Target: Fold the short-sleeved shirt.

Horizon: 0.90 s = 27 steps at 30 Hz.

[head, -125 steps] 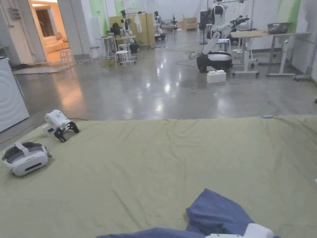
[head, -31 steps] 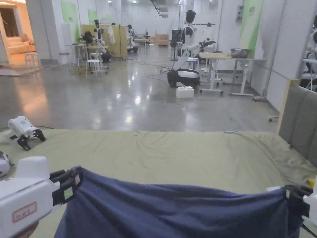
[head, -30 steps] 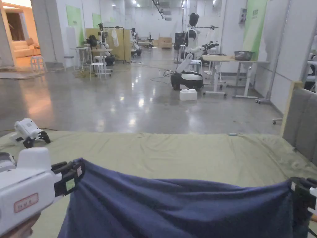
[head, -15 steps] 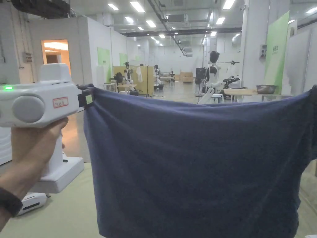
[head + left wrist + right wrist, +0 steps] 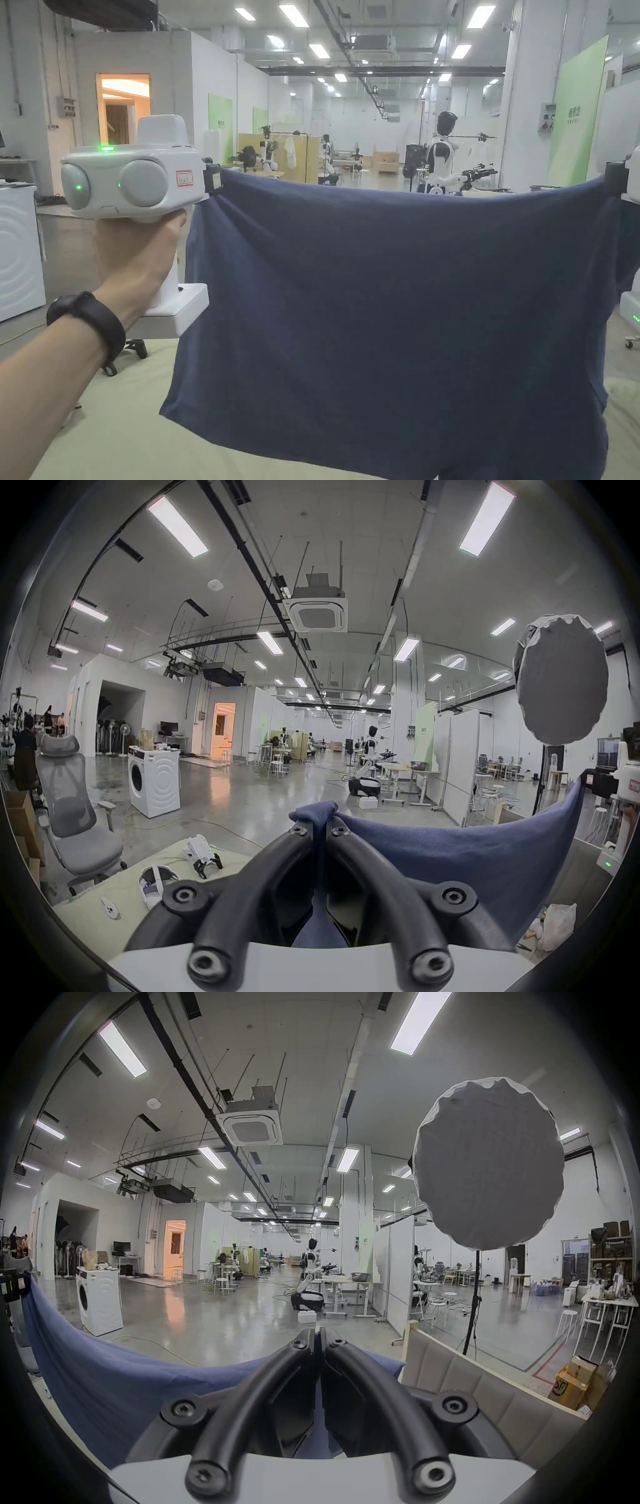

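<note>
Both pairs of jaws are closed on the top edge of the dark blue short-sleeved cotton shirt (image 5: 400, 325). In the left gripper view the jaws of the left white plastic handheld gripper (image 5: 320, 826) press together with a small bunch of blue cloth standing out just above their tips. In the right gripper view the jaws of the right white handheld gripper (image 5: 318, 1333) are also pressed together, with the blue cloth passing between them lower down and coming out on both sides.

About four seconds ago the shirt lay crumpled at the near edge of the bed with the olive green sheet (image 5: 112, 437), and the grippers did not hold it. One second ago it was already held by both grippers but low, just over the sheet. Now it is lifted high in front of the head camera and hangs free as a wide sheet of cloth. Compared with half a second ago, the left gripper is a little more toward the middle of the head view, and the person's left hand (image 5: 140, 256) and the black wristband (image 5: 87, 322) show more fully.

The shirt's top edge is stretched between the two grippers and sags slightly in the middle. Its left upper corner sits at the left gripper's tips, its right upper corner at the right gripper (image 5: 619, 178) at the right border of the head view. The lower hem hangs above the sheet.
</note>
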Each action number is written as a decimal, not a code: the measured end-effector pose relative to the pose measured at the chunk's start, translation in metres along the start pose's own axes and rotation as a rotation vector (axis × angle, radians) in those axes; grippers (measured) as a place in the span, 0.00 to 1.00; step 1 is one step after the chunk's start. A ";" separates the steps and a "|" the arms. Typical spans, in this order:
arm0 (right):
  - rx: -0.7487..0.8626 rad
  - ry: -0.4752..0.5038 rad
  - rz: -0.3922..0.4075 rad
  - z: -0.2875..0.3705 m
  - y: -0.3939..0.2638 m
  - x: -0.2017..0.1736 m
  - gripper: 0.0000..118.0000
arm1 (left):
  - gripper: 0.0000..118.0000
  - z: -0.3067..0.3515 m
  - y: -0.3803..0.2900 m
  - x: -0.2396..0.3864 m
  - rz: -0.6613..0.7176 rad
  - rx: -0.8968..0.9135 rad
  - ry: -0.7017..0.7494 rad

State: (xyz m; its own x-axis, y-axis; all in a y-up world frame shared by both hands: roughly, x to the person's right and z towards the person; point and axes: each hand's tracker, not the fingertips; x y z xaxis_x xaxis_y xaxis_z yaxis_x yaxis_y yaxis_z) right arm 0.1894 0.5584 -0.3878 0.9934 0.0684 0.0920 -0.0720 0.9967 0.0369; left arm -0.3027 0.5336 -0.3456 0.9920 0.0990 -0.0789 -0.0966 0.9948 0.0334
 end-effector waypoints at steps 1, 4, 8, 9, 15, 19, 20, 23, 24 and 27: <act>-0.002 -0.003 0.003 -0.006 -0.001 -0.002 0.00 | 0.01 -0.005 -0.003 0.000 -0.001 -0.003 -0.001; -0.002 -0.015 0.011 -0.023 -0.006 -0.004 0.00 | 0.01 -0.019 -0.010 0.001 -0.025 -0.007 -0.002; -0.012 -0.024 -0.004 -0.036 -0.023 -0.006 0.00 | 0.01 -0.038 -0.030 0.002 -0.038 -0.033 0.001; -0.023 -0.016 -0.008 -0.038 -0.031 -0.005 0.00 | 0.01 -0.043 -0.040 0.002 -0.050 -0.057 -0.001; -0.159 0.019 -0.005 -0.040 -0.125 -0.015 0.00 | 0.01 -0.053 -0.147 -0.002 -0.028 -0.226 -0.041; -0.269 0.052 -0.010 -0.020 -0.195 -0.014 0.00 | 0.01 -0.041 -0.222 -0.007 0.009 -0.352 -0.050; -0.286 0.068 -0.033 -0.007 -0.212 -0.011 0.00 | 0.01 -0.035 -0.241 -0.013 0.027 -0.370 -0.058; -0.292 0.085 -0.024 0.042 -0.253 0.000 0.00 | 0.01 0.007 -0.280 -0.023 0.053 -0.397 -0.082; -0.308 0.102 -0.022 0.062 -0.265 0.006 0.00 | 0.01 0.030 -0.293 -0.027 0.053 -0.411 -0.096; -0.376 0.155 -0.055 0.121 -0.307 0.032 0.00 | 0.01 0.096 -0.331 -0.041 0.038 -0.470 -0.150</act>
State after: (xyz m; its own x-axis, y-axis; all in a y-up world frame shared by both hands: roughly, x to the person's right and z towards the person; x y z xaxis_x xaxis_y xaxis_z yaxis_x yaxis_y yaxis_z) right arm 0.2325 0.2496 -0.2756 0.9986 -0.0082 -0.0521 -0.0095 0.9434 -0.3315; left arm -0.3038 0.1979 -0.2575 0.9846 0.1647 0.0592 -0.1248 0.8978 -0.4224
